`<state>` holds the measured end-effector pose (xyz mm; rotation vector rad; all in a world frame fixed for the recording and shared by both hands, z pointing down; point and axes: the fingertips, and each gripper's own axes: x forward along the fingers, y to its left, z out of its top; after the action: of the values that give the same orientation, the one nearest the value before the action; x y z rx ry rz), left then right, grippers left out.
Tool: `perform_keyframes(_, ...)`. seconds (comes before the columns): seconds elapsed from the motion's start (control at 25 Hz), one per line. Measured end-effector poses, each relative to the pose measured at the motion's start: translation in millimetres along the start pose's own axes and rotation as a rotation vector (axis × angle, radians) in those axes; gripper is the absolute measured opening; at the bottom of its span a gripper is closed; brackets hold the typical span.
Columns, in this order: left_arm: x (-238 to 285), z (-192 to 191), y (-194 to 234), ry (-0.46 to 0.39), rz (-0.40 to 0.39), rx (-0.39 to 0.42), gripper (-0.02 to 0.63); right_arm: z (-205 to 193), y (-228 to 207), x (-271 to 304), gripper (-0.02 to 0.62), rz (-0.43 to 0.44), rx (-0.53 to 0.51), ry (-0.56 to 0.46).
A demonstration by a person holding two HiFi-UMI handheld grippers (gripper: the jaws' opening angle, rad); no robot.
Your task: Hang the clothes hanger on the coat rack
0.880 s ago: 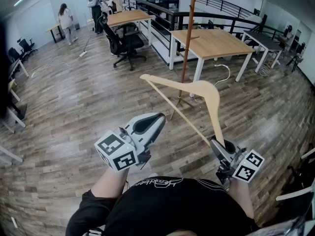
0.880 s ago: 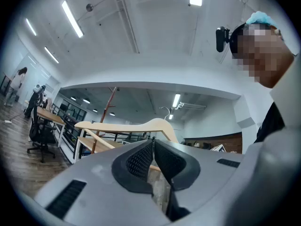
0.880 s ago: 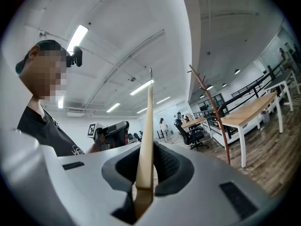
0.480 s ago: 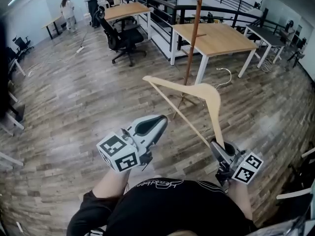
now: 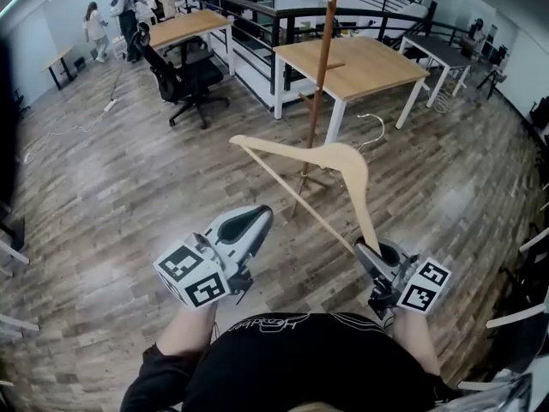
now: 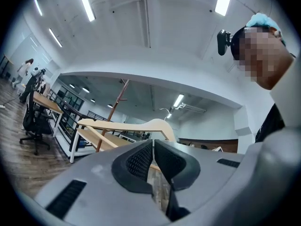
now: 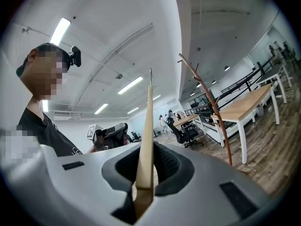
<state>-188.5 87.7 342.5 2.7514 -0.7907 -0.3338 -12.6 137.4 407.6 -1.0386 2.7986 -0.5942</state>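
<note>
Wooden hanger (image 5: 339,154) held up over the floor (image 5: 129,187), one end clamped in the jaws of the right gripper (image 5: 373,251); coat rack (image 5: 320,67) stands farther off, apart. Left gripper (image 5: 254,220) jaws together, empty.

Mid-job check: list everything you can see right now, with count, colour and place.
hanger: one, pale wood with a metal hook, held out in front
coat rack: one, brown wood, standing on the floor beyond the hanger, beside the nearest table
tables: at least three; two wood-topped, one dark-topped at far right
office chair: one, black, by the left wood-topped table
railing: one, black, behind the tables
floor: grey-brown wood planks
people: at least two, far off at upper left
shirt: black, bottom edge
left claw: grey, shut, empty
right claw: grey, shut on one end of the hanger
</note>
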Motion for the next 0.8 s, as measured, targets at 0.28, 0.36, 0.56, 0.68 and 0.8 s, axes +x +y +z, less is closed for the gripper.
perform_keyframes(0.28,25,-18,19,0.039,-0.04,-0.033,0.017,-2,-23,4,0.071,-0.048,0.016,-0.004)
perform_keyframes(0.36,38,-22,24,0.05,-0.044,-0.042,0.017,1,-35,3,0.071,-0.054,0.021,-0.009)
perform_keyframes(0.56,81,-35,42,0.093,-0.043,-0.04,0.017,16,-82,8,0.072,-0.053,0.026,-0.019)
perform_keyframes(0.68,115,-37,61,0.103,-0.019,-0.036,0.017,33,-121,15,0.071,-0.039,0.02,-0.019)
perform_keyframes(0.8,157,-33,80,0.101,0.005,-0.037,0.017,55,-161,21,0.071,-0.016,0.009,-0.019)
